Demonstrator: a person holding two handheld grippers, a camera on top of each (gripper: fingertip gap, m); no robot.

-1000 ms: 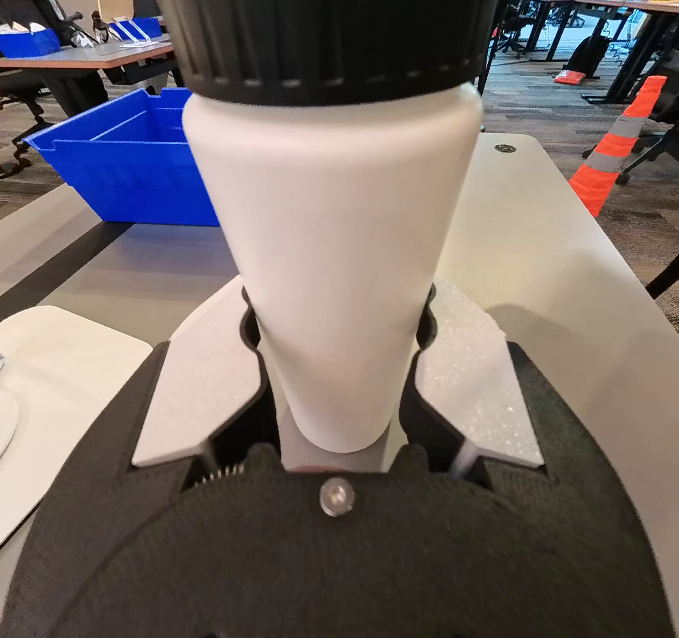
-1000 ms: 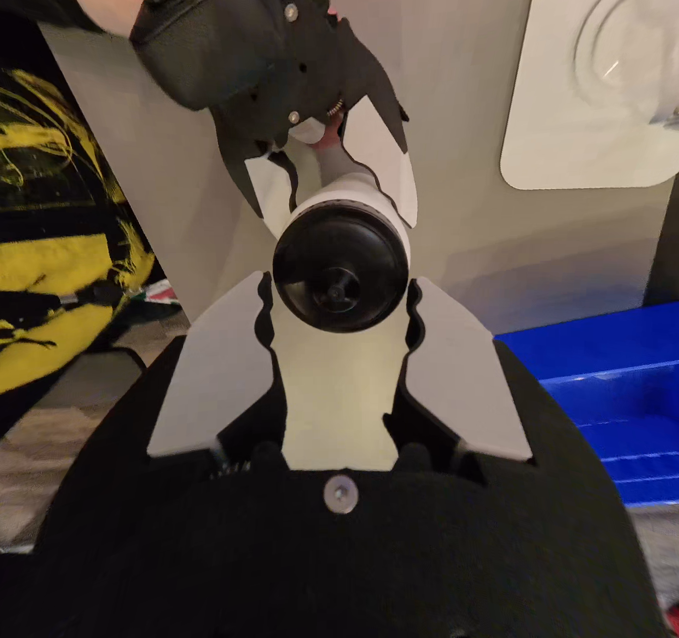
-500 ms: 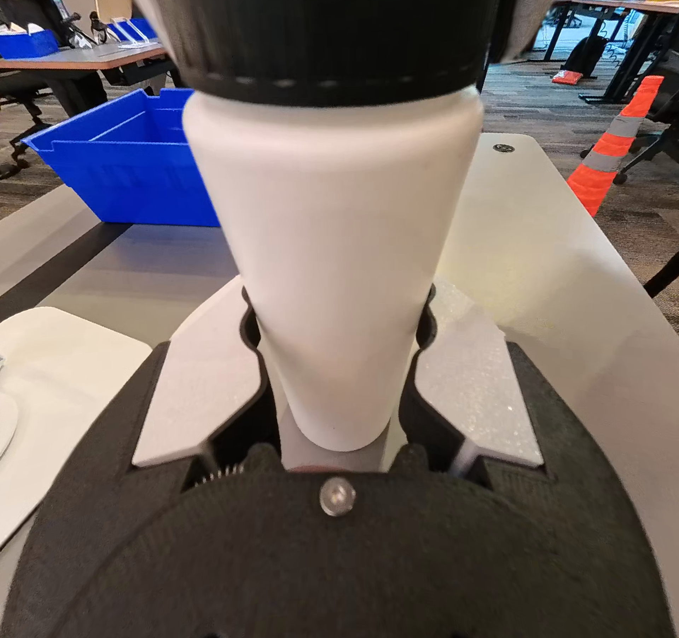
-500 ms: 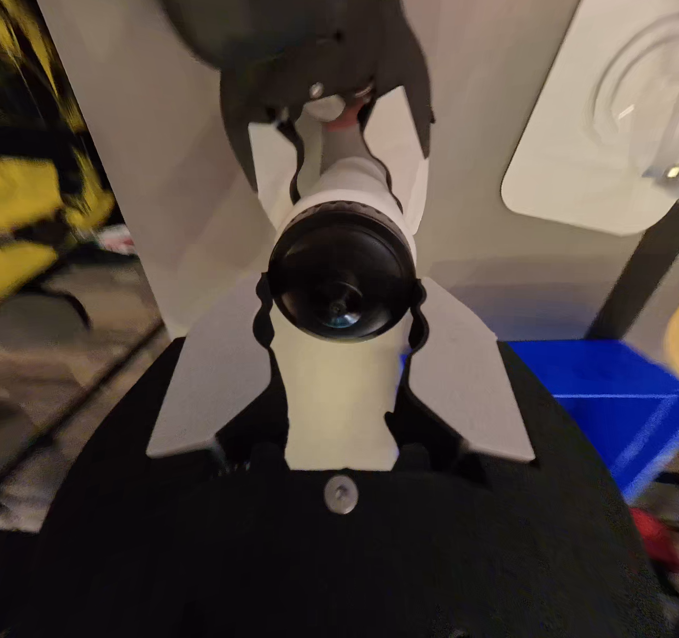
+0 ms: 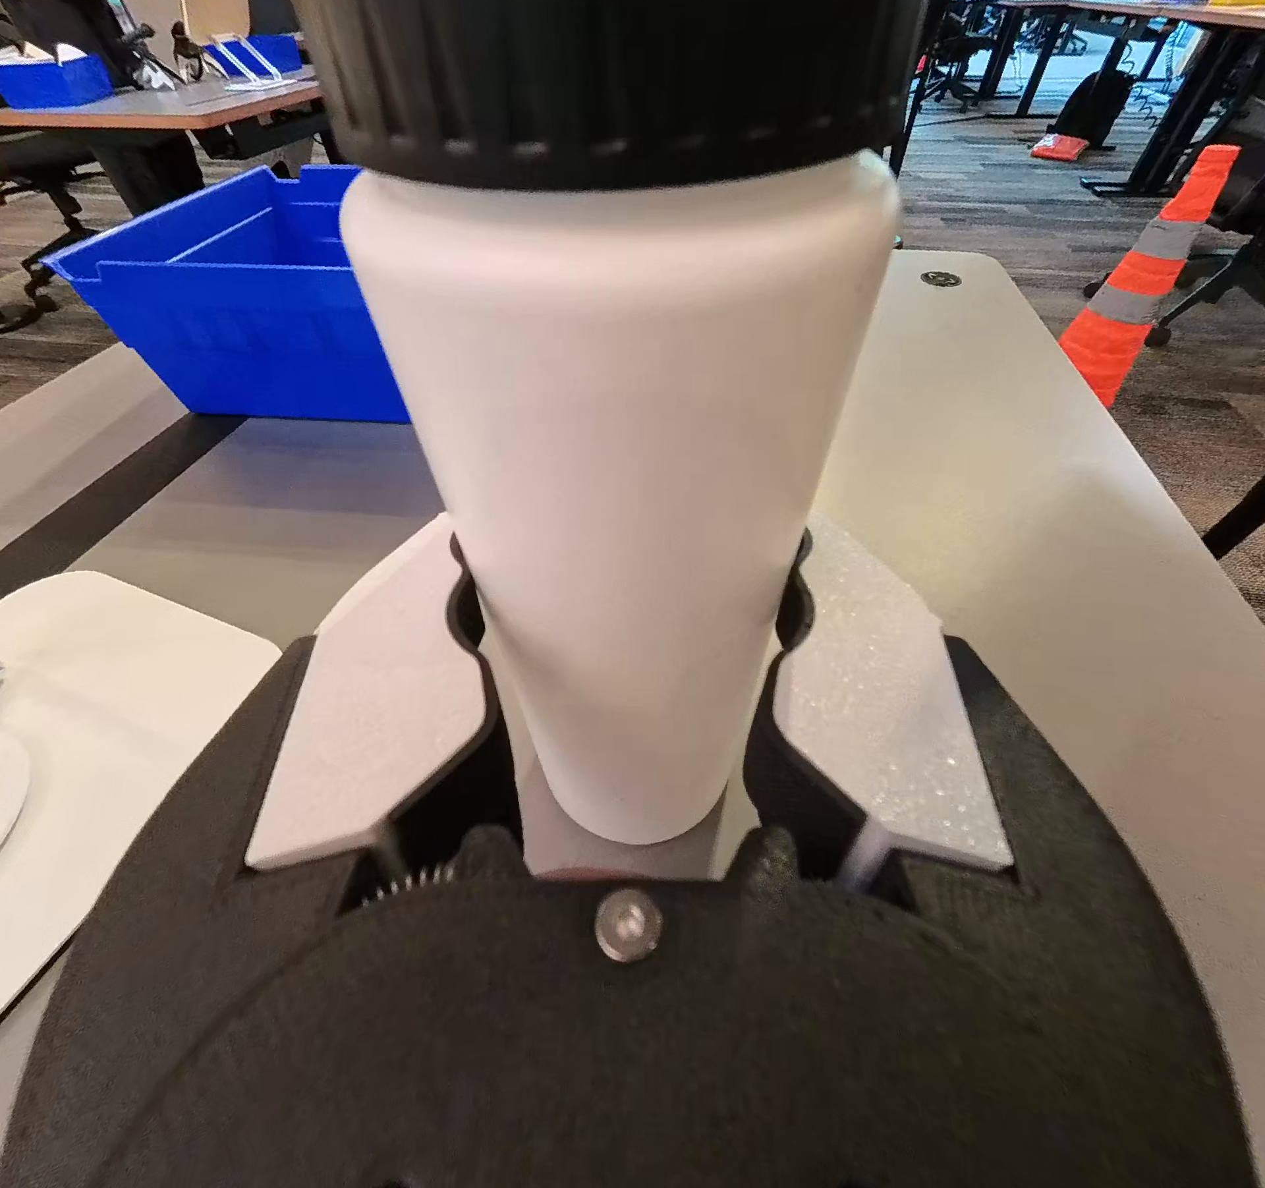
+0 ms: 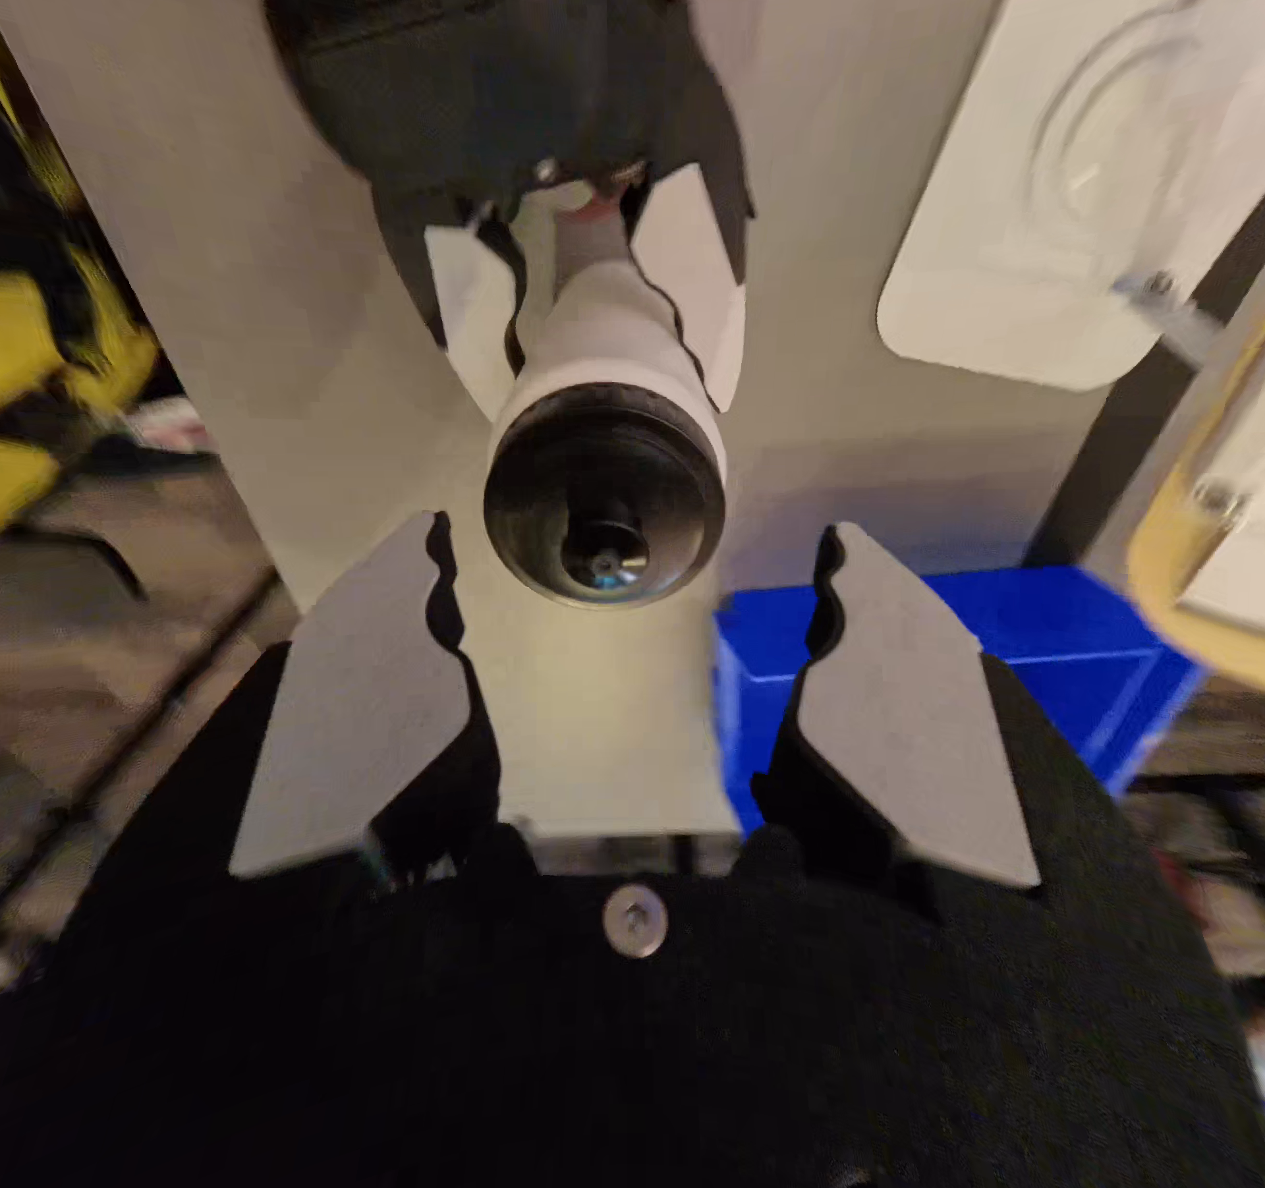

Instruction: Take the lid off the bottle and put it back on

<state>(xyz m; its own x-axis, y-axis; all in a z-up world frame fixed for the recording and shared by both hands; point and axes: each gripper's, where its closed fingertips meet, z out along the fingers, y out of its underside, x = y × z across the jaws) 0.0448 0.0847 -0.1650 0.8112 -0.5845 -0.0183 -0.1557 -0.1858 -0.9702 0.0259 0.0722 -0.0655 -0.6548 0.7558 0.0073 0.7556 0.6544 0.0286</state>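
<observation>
A white bottle (image 5: 616, 436) with a black ribbed lid (image 5: 616, 39) on it fills the left wrist view. My left gripper (image 5: 630, 539) is shut on the bottle's lower body. The right wrist view looks straight at the top of the lid (image 6: 602, 505), with the bottle (image 6: 602, 327) and the left gripper (image 6: 595, 361) behind it. My right gripper (image 6: 633, 529) is open. Its fingertips (image 6: 383, 642) stand on either side of the lid with a gap on each side and do not touch it.
A blue bin (image 5: 226, 313) sits on the grey table (image 5: 958, 470) behind the bottle, also in the right wrist view (image 6: 1027, 642). A white tray (image 5: 103, 710) lies at the left. An orange cone (image 5: 1150, 279) stands on the floor at the right.
My right gripper closed in on the sides of the lid, then opened wider and drew back from it. The lid stays on the bottle. My left gripper keeps its hold.
</observation>
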